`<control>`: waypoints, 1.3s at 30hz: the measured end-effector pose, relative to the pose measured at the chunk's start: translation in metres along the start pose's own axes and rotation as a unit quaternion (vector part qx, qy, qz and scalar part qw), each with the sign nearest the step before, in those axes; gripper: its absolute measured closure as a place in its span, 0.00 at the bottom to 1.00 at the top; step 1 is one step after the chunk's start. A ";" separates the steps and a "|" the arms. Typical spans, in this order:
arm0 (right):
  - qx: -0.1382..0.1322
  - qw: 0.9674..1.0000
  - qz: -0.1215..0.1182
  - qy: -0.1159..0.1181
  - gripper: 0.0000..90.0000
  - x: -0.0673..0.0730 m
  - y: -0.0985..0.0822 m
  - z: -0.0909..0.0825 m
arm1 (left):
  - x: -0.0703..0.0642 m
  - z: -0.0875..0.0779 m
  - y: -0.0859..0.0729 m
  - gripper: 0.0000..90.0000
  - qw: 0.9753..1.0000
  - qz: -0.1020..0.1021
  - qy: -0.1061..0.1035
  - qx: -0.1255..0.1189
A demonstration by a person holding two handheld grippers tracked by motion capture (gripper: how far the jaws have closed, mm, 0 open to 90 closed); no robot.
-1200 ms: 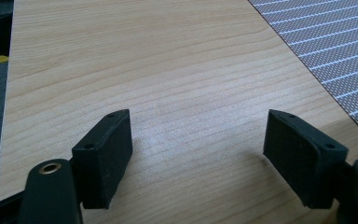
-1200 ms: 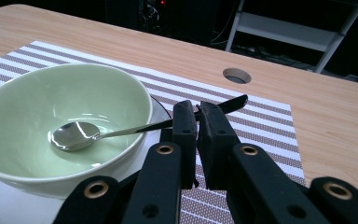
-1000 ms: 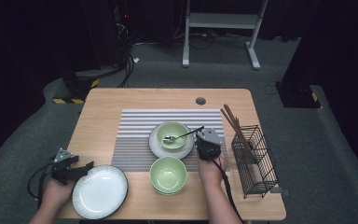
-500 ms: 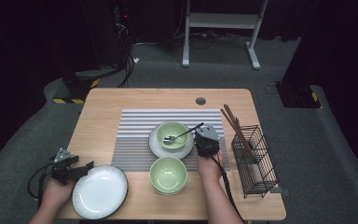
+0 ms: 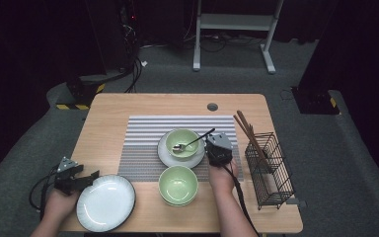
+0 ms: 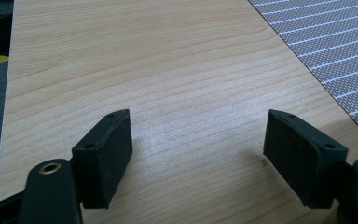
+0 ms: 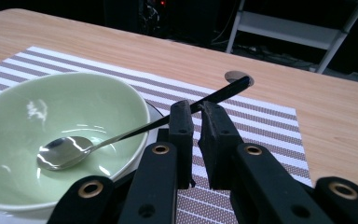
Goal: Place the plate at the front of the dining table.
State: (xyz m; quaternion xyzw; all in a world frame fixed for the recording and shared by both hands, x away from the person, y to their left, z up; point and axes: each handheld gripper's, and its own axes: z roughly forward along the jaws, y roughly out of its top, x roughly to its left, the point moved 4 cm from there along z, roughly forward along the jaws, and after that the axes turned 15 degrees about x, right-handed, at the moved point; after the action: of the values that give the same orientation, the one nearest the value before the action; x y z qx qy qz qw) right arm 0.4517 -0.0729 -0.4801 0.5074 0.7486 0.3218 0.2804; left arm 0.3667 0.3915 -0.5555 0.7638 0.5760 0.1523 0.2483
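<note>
- A dark room is seen around the wooden table (image 5: 128, 106), with grey carpet, a white metal frame (image 5: 237, 29) beyond the table's far edge and cables on the floor past its far left corner
- The middle of the table is covered by a striped placemat (image 5: 143, 133); bare wood is left along the far edge and the whole left side, giving open room there
- A white plate (image 5: 106, 203) lies at the table's near left corner, its rim reaching the table's near edge
- A wire basket (image 5: 271, 170) stands near the table's right edge, with chopsticks (image 5: 246, 129) leaning out of it
- Two green bowls are set on the placemat: the far bowl (image 5: 182, 140) on a saucer (image 5: 165, 153), the near bowl (image 5: 177, 183) just in front of it
- The spoon (image 7: 60, 154) rests in the far bowl, its dark handle running out over the rim toward the table's right side
- The right gripper (image 7: 195, 112) is held at the handle; its jaws have just been opening, a narrow gap is seen and the handle passes their tips; whether the pads press it cannot be told
- The left gripper (image 6: 198, 154) is spread wide over bare wood just left of the plate, nothing between its jaws
</note>
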 end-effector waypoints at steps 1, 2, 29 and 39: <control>-0.002 1.000 0.000 0.001 0.92 0.000 0.000 -0.002 | 0.000 0.000 0.000 0.26 1.000 0.000 0.000 0.000; -0.003 1.000 0.000 0.002 0.92 0.000 0.000 -0.004 | 0.000 0.000 0.000 0.26 1.000 0.000 0.000 0.000; -0.027 0.999 -0.011 0.025 0.89 0.012 -0.026 -0.041 | 0.000 0.000 0.000 0.26 1.000 0.000 0.000 0.000; -0.030 0.999 -0.020 0.030 0.88 0.016 -0.039 -0.053 | 0.000 0.000 0.000 0.27 1.000 0.000 0.000 0.000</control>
State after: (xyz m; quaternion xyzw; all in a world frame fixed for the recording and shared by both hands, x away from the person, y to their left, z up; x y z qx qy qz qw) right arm 0.3838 -0.0792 -0.4777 0.4740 0.7564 0.3536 0.2796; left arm 0.3667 0.3915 -0.5555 0.7638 0.5759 0.1523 0.2484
